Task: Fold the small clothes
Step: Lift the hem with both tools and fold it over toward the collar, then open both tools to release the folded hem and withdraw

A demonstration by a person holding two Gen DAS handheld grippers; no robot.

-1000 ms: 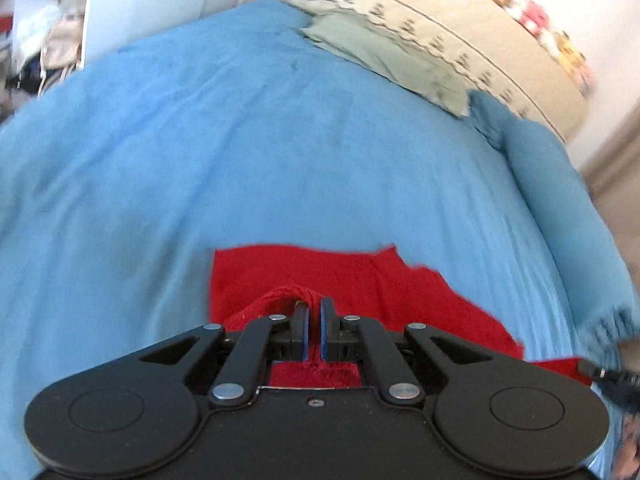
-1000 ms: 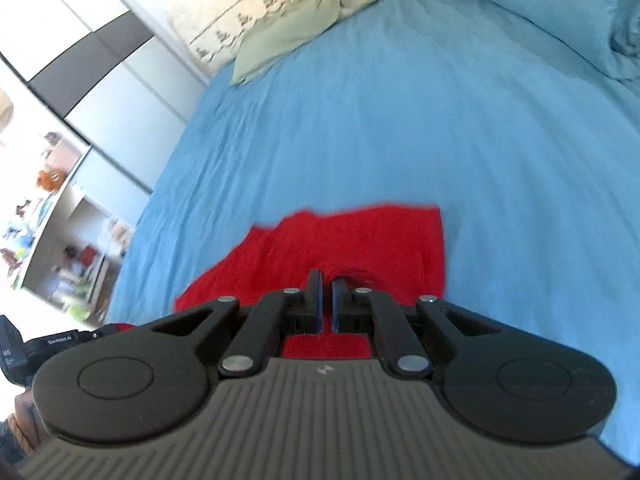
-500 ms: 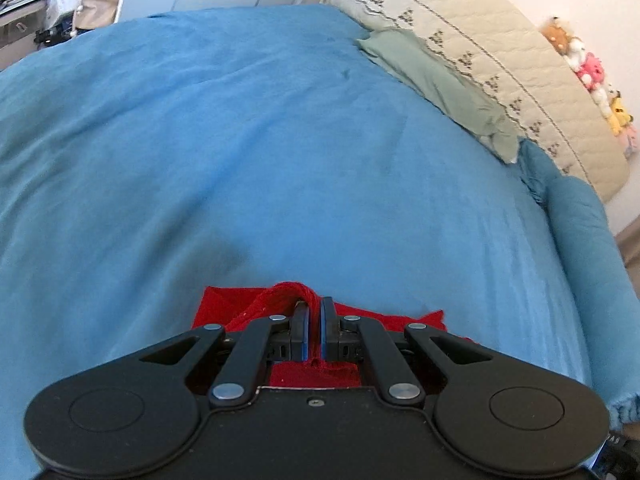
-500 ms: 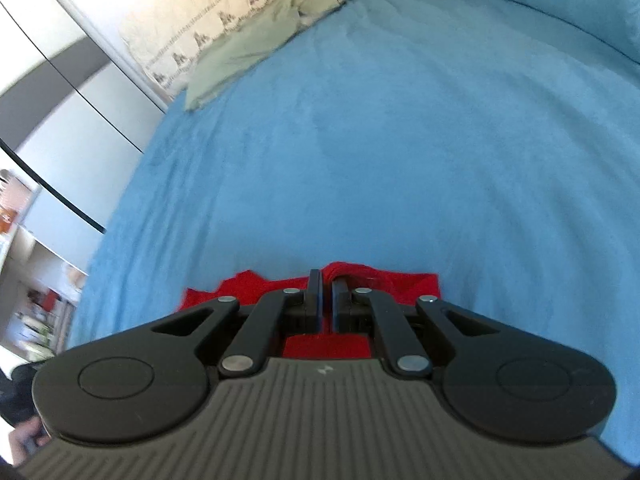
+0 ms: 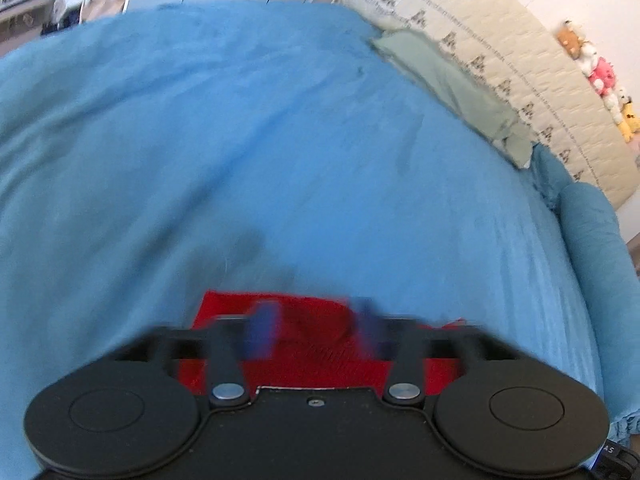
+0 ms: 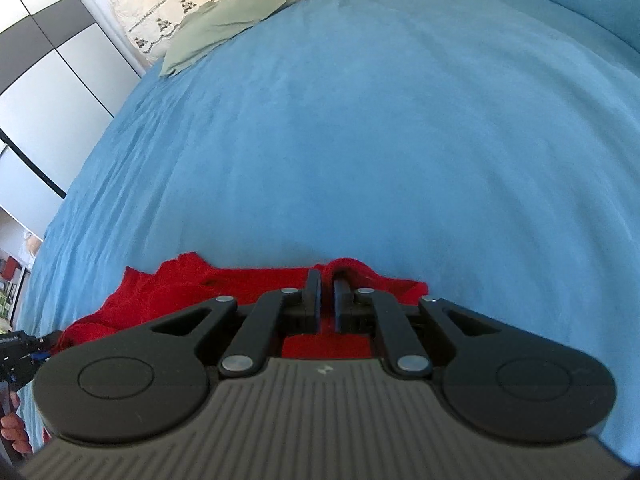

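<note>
Left wrist view first: the left gripper (image 5: 316, 330) has its blue-padded fingers (image 5: 260, 334) spread wide and blurred, with nothing between them, hanging right over the red cloth (image 5: 316, 356). My guess is it's letting go so the folded edge can settle flat on the bed. The cloth lies on the blue blanket (image 5: 280, 160), close under the camera, and most of it is hidden by the gripper body.

Right wrist view: the right gripper (image 6: 327, 292) is a different story, fingers (image 6: 314, 294) pressed nearly together and pinching a raised ridge of the red cloth (image 6: 168, 292) at its far edge. Probably it's pinning that corner so the fold doesn't slide while the other side drops. To the left the cloth looks rumpled and bunched, so I'd say the fold isn't tidy yet. The other gripper peeks in at the far left edge.

Further out it's just a wide stretch of blue blanket (image 6: 360, 140), then a green cloth (image 6: 240, 12) lying against a cream headboard (image 5: 500, 52) at the far end, well apart from the red one. A few stuffed toys (image 5: 600, 76) sit on top of the headboard. No baskets or boxes that I can make out, so nothing to report on what's inside anything
</note>
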